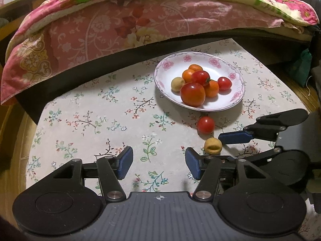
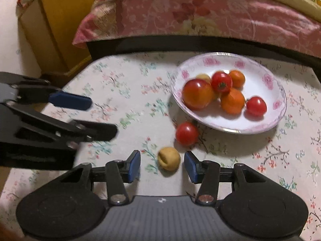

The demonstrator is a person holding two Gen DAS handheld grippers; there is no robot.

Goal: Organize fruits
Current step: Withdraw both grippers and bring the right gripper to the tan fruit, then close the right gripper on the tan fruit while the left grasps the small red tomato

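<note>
A white plate with pink flowers [image 1: 160,74] [image 2: 280,100] holds a large tomato [image 1: 192,94] [image 2: 197,96], smaller tomatoes, oranges and a yellowish fruit [image 1: 177,84]. On the cloth in front of it lie a loose red tomato [image 1: 205,124] [image 2: 186,133] and a small wrinkled yellow fruit [image 1: 213,146] [image 2: 168,158]. My right gripper [image 2: 162,165] is open, and the yellow fruit sits between its blue pads with a gap on each side. My left gripper [image 1: 159,162] is open over bare cloth to the left, with nothing between its fingers.
A floral tablecloth [image 1: 90,120] covers the round table. Behind it a bed with a pink flowered quilt [image 1: 120,24] runs along the far edge. A yellow wooden cabinet [image 2: 56,30] stands at the back left. A green bag [image 1: 301,68] hangs at the right.
</note>
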